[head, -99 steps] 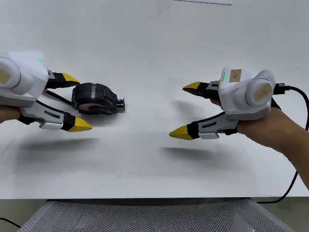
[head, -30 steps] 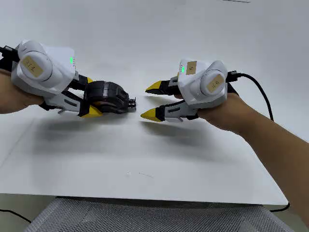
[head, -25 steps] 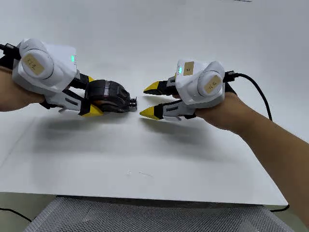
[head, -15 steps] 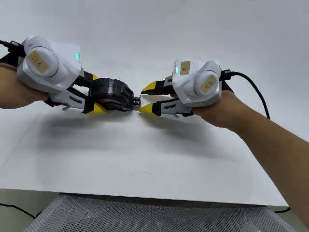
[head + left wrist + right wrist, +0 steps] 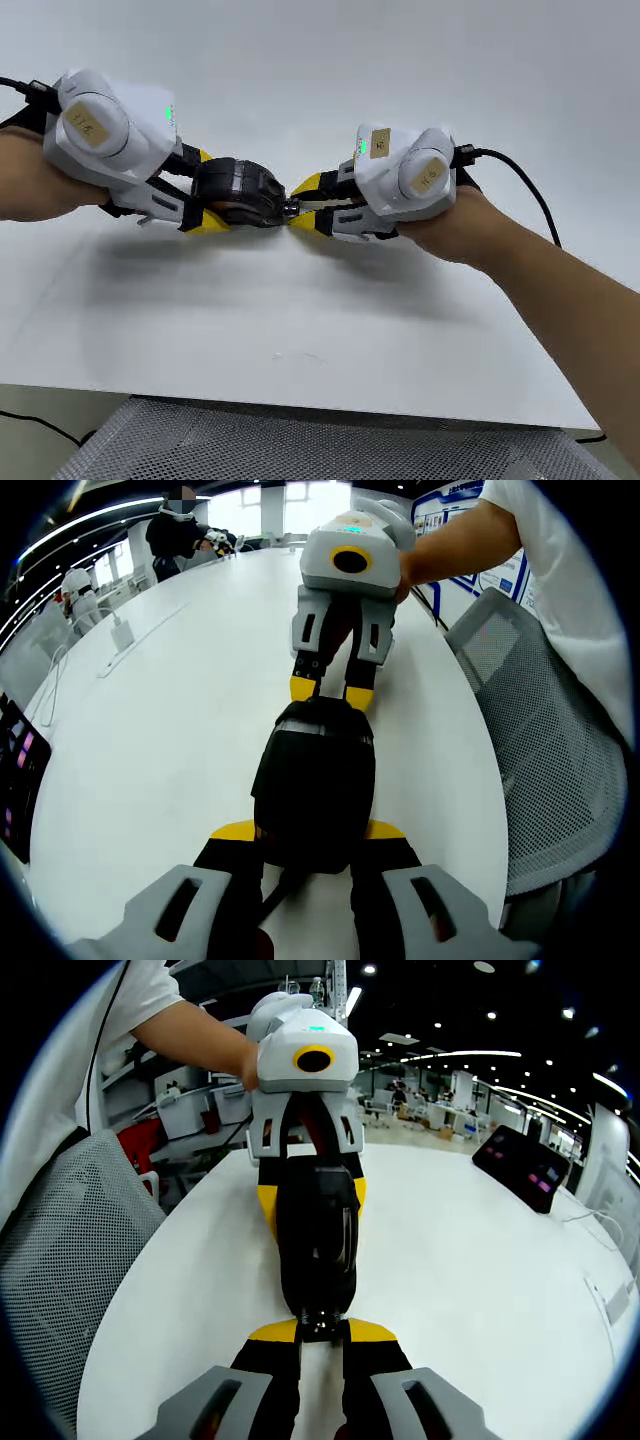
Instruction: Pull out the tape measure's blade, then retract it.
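Observation:
A black tape measure (image 5: 238,192) is held a little above the white table (image 5: 300,310), with my left gripper (image 5: 205,190) shut on its case. In the left gripper view the case (image 5: 315,780) sits between my yellow fingertips (image 5: 235,830). The right gripper (image 5: 303,203) meets the case's front end, its yellow tips closed around the small metal blade hook (image 5: 290,208). In the right gripper view the hook (image 5: 320,1324) is pinched in my right gripper (image 5: 322,1333), with the case (image 5: 318,1225) and the left gripper (image 5: 305,1070) straight ahead. No blade is drawn out.
A grey mesh chair (image 5: 300,445) stands against the table's near edge. A black cable (image 5: 530,190) trails from the right gripper. A dark screen (image 5: 525,1165) lies on the table's far side, and small white items (image 5: 120,635) lie farther along it.
My left gripper has shut on the tape measure and raised it. The right gripper has moved left to the case's front and narrowed its jaws onto the hook.

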`<state>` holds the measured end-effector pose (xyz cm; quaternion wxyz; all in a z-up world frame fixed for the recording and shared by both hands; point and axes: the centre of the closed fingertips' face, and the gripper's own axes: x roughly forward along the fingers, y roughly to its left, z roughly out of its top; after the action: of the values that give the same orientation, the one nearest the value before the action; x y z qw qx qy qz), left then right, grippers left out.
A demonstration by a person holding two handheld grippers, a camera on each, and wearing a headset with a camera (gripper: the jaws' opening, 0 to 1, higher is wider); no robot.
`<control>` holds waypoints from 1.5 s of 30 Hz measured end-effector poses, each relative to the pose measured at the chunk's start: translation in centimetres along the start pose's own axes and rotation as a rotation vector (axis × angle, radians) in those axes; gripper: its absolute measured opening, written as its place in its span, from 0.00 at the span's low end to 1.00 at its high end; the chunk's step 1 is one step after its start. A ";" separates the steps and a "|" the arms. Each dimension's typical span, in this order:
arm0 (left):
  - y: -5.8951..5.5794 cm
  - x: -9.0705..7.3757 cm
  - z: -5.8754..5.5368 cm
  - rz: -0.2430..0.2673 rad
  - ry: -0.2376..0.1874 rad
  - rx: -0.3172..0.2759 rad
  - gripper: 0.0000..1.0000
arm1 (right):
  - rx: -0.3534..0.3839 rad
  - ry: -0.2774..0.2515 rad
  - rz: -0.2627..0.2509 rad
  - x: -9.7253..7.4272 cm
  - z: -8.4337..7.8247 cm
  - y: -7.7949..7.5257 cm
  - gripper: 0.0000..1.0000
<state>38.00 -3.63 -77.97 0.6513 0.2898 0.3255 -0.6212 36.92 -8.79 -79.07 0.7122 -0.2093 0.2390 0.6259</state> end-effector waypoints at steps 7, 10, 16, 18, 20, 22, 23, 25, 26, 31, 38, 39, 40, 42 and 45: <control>0.0 0.0 0.0 0.003 -0.001 0.001 0.29 | -0.005 -0.004 -0.003 0.0 0.0 -0.1 0.12; 0.0 0.0 0.0 0.006 -0.004 0.000 0.29 | -0.002 -0.006 -0.009 0.0 0.0 -0.1 0.11; 0.0 0.0 0.0 0.008 -0.003 0.000 0.28 | -0.009 -0.013 -0.020 0.0 0.2 0.0 0.11; 0.0 0.0 0.0 0.010 -0.002 0.000 0.29 | 0.003 -0.011 -0.025 0.0 0.2 0.0 0.11; 0.0 0.0 0.0 0.012 -0.003 0.000 0.29 | 0.007 -0.009 -0.026 0.0 0.2 0.0 0.11; 0.0 0.0 0.0 0.013 -0.004 -0.002 0.29 | 0.012 -0.006 -0.025 0.1 0.2 -0.1 0.11; 0.0 0.0 0.0 0.014 -0.005 -0.002 0.29 | 0.005 -0.005 -0.023 0.1 0.2 -0.1 0.11; 0.0 0.0 0.0 0.013 -0.004 -0.003 0.29 | -0.001 -0.005 -0.024 0.1 0.2 -0.1 0.11; 0.0 0.0 0.0 0.013 -0.004 -0.002 0.29 | 0.003 -0.004 -0.025 0.1 0.2 -0.1 0.11; 0.0 0.0 0.0 0.015 -0.004 -0.004 0.29 | -0.002 -0.005 -0.026 0.2 0.2 -0.2 0.11; 0.0 0.0 0.1 0.020 -0.002 0.003 0.28 | -0.019 -0.005 -0.023 0.3 0.1 -0.3 0.10; 0.0 0.0 0.1 0.021 -0.002 -0.002 0.28 | -0.015 -0.006 -0.024 0.3 0.0 -0.3 0.10; 0.0 0.0 0.1 0.021 -0.003 -0.001 0.28 | -0.011 -0.007 -0.025 0.3 0.0 -0.4 0.10; 0.0 0.0 0.1 0.018 -0.004 -0.002 0.28 | -0.010 -0.008 -0.027 0.3 -0.1 -0.4 0.10; 0.0 0.0 0.1 0.018 -0.009 0.002 0.28 | -0.006 -0.007 -0.027 0.2 -0.1 -0.4 0.09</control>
<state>38.00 -3.66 -77.91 0.6579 0.2908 0.3193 -0.6169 37.31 -8.70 -79.29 0.7208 -0.2127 0.2318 0.6176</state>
